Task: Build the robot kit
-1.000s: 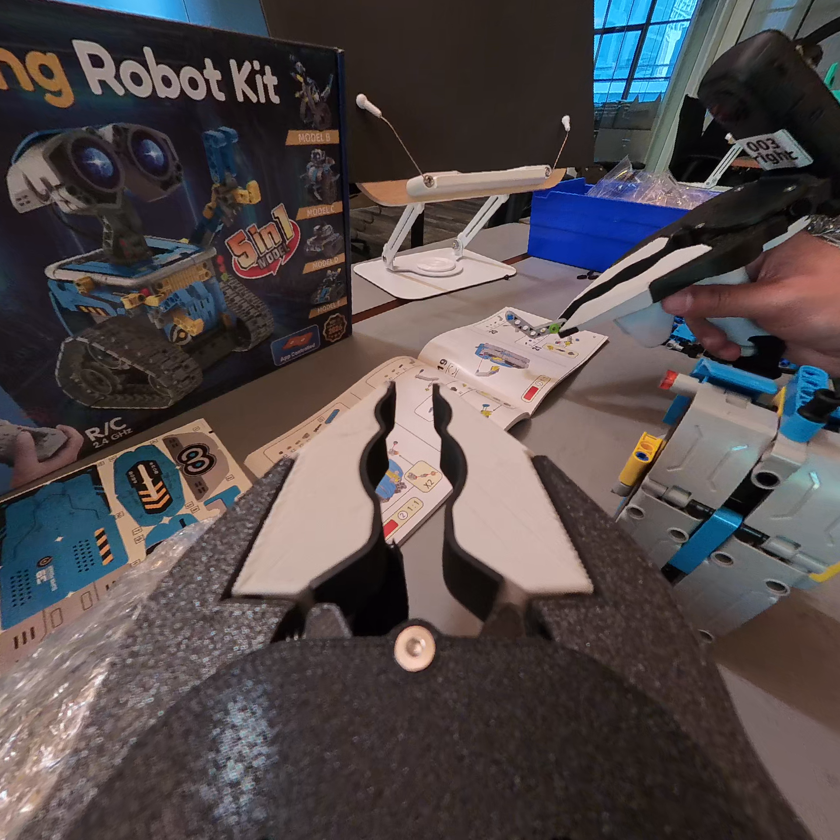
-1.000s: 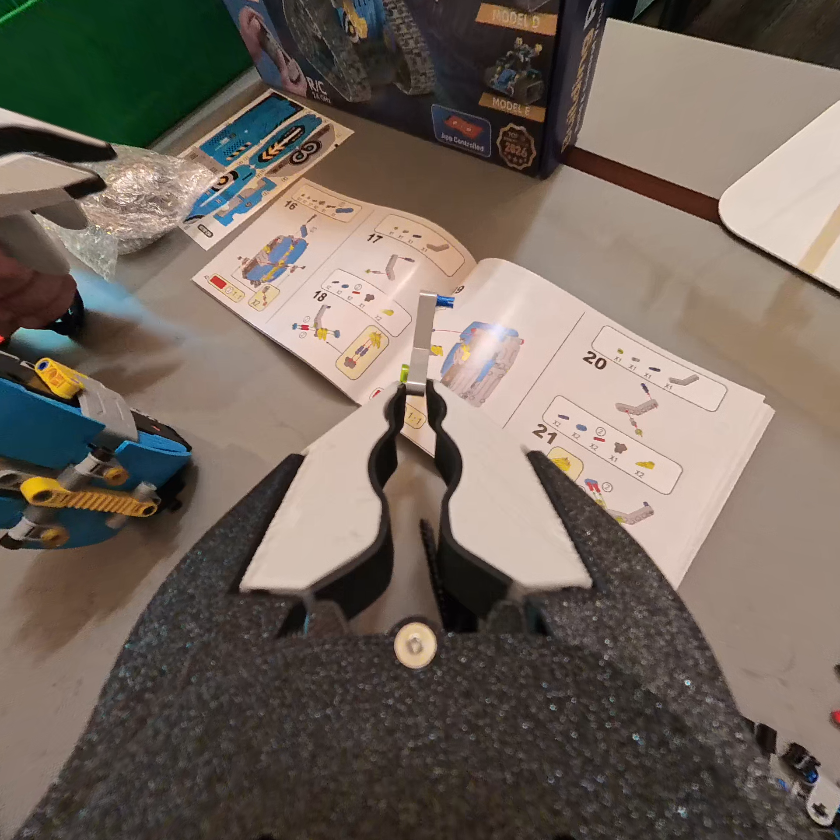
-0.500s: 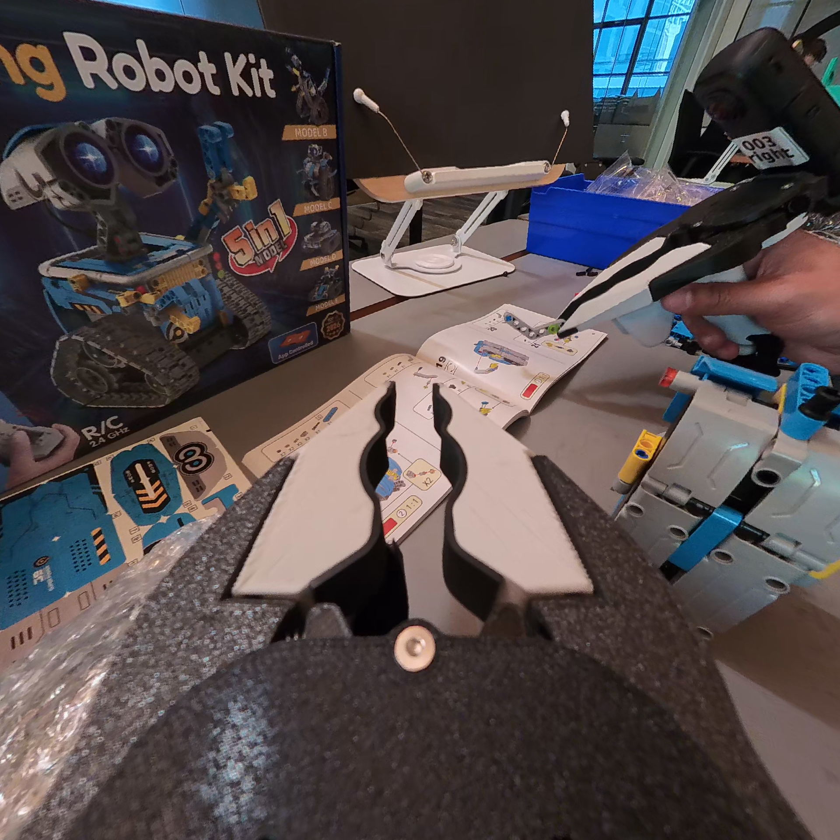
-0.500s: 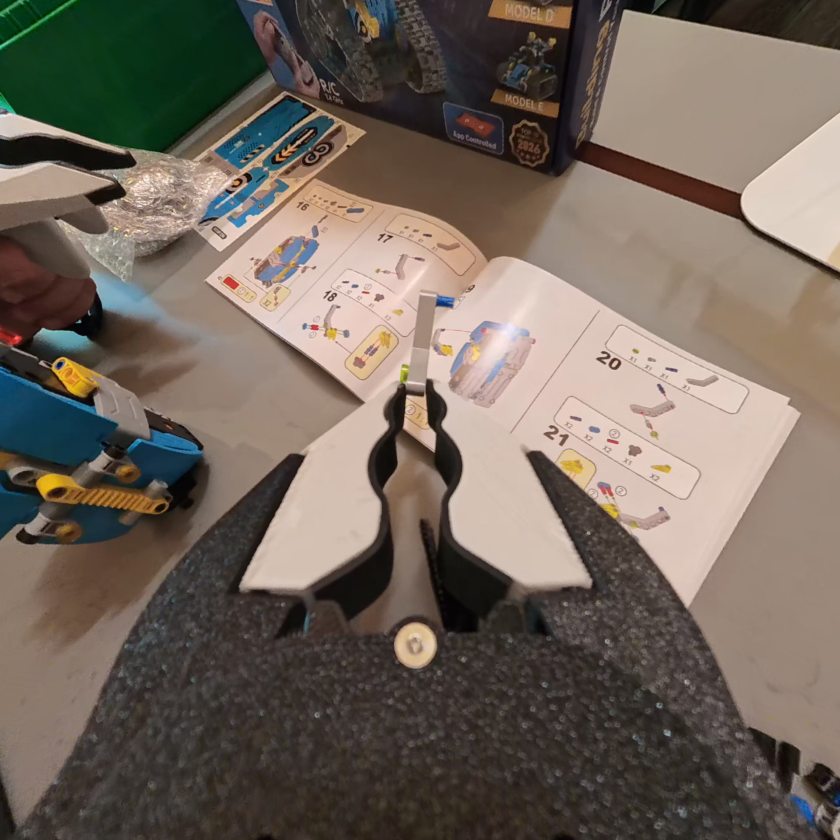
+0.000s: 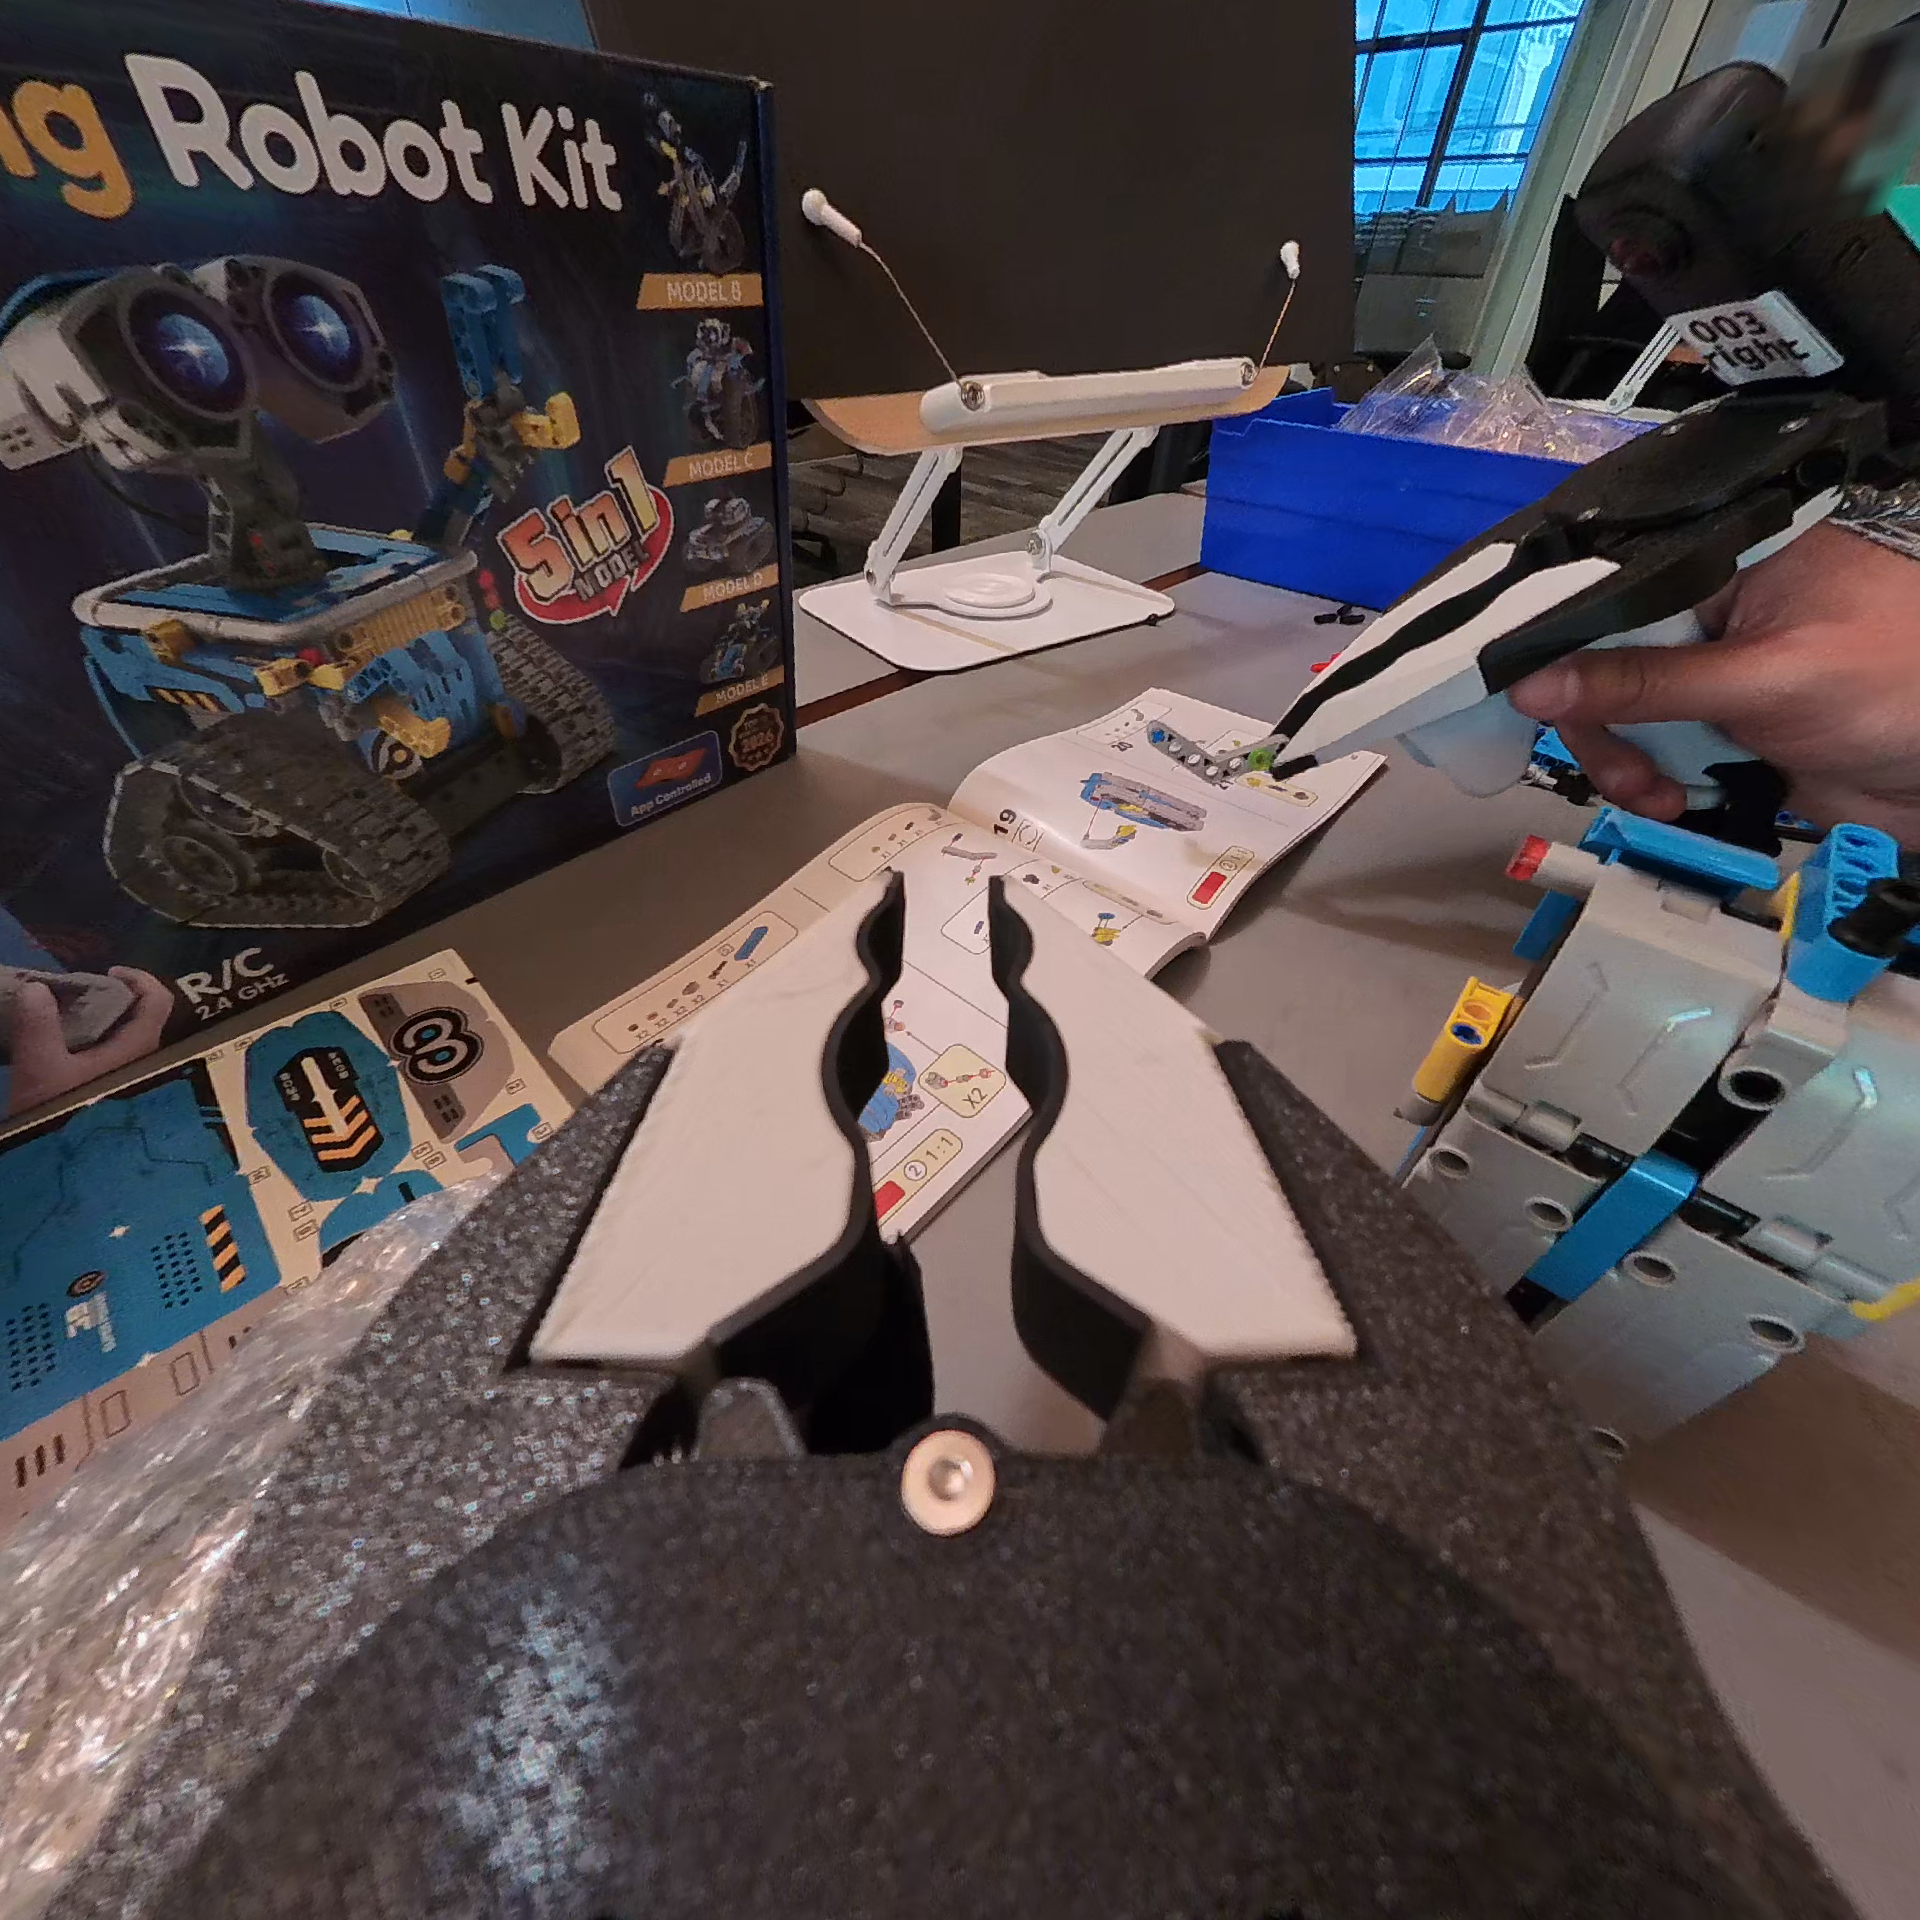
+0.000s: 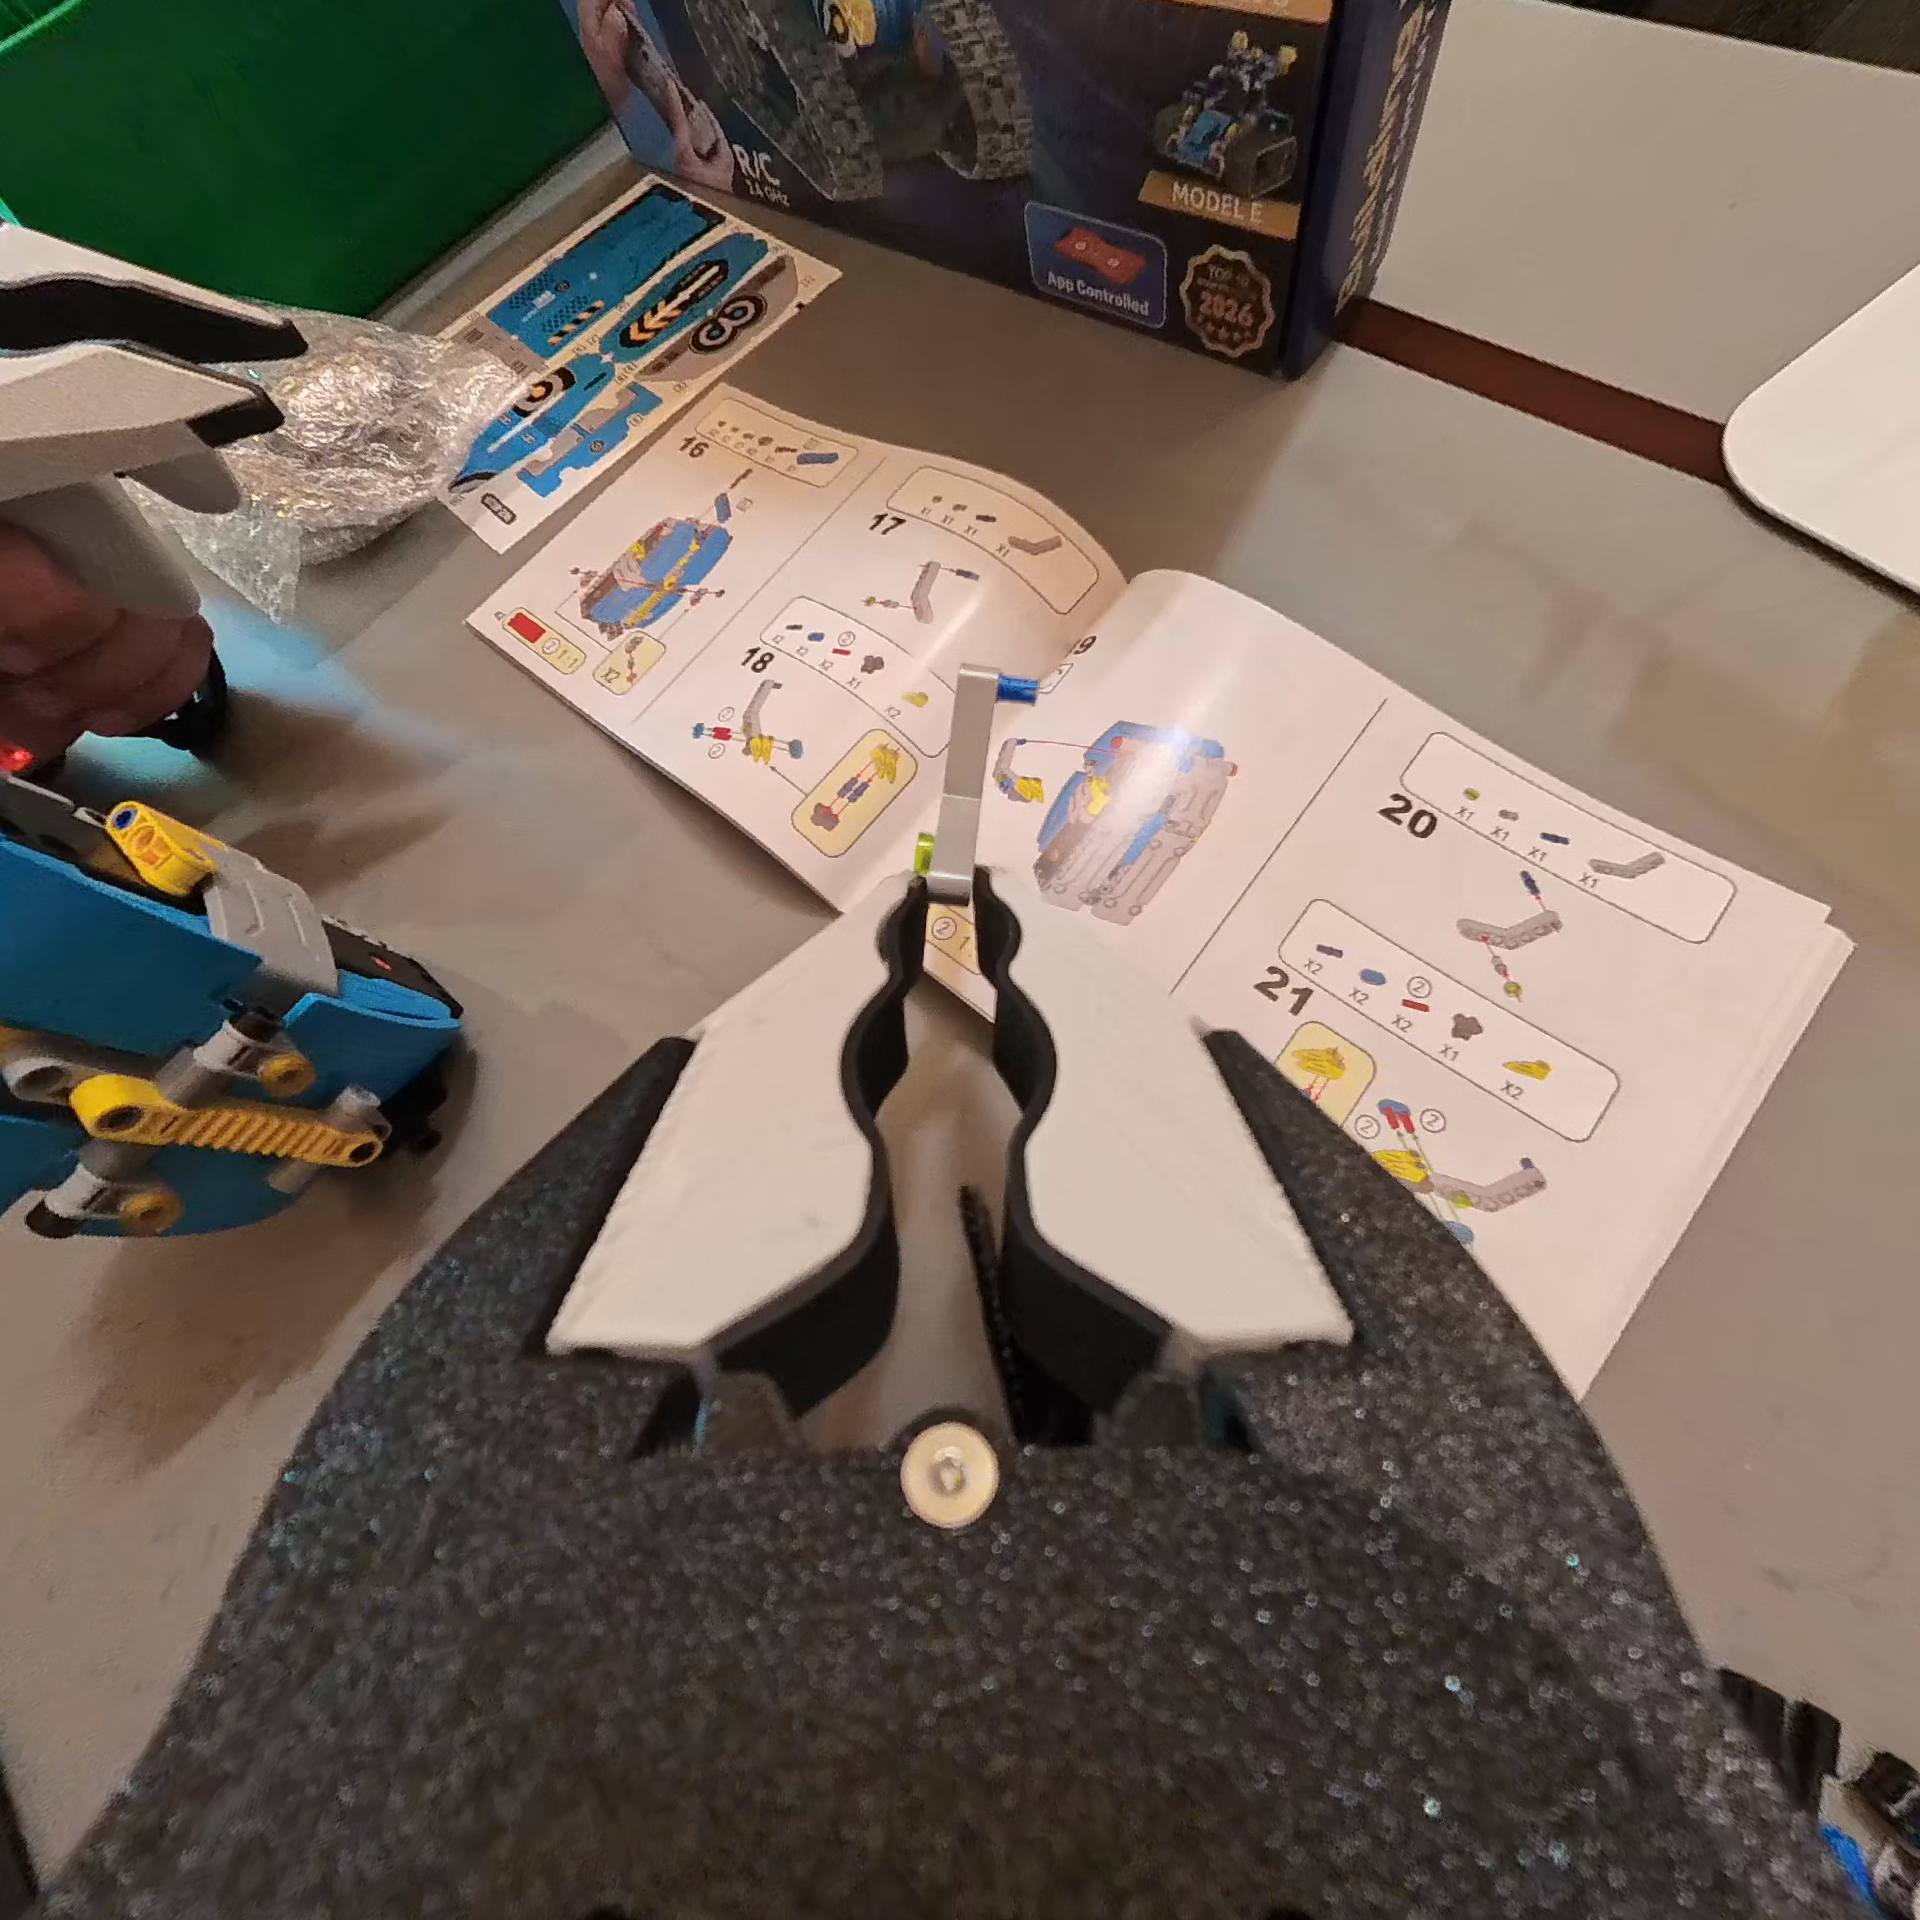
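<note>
The right gripper [image 6: 948,883] hovers over the open booklet [image 6: 1195,831], fingertips pinched on a grey beam [image 6: 961,779]. The left gripper [image 5: 940,904] hangs nearby, jaws slightly parted, empty.

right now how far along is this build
Partly done: a blue and grey model body stands assembled on the table. In hand: the right gripper pinches a grey angled beam with green and blue pins over the open instruction booklet. The left gripper is open and empty. The beam is still unattached.
</note>
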`<state>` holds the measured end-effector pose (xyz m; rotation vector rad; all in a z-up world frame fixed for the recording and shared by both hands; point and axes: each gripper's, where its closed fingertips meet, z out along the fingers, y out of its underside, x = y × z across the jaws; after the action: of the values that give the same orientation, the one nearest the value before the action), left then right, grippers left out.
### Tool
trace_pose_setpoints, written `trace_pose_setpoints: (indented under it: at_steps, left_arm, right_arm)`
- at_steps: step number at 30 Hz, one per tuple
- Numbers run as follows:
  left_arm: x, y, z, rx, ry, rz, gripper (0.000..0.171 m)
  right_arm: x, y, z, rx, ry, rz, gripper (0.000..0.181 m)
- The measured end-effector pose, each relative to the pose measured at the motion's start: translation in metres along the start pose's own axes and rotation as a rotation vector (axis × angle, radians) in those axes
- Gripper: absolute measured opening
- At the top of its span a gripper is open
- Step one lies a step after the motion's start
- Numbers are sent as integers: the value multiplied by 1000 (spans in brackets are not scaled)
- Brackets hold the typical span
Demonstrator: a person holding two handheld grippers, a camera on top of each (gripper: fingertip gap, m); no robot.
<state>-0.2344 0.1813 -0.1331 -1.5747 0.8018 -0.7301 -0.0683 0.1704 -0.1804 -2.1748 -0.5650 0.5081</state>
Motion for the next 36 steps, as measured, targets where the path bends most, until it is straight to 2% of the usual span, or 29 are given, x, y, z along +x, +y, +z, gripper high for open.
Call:
trace_pose_setpoints:
  at_steps: [36]
  left_arm:
    - [1, 0, 0, -3, 3, 6, 15]
  right_arm:
    - [-6, 7, 5, -38, -28, -16, 8]
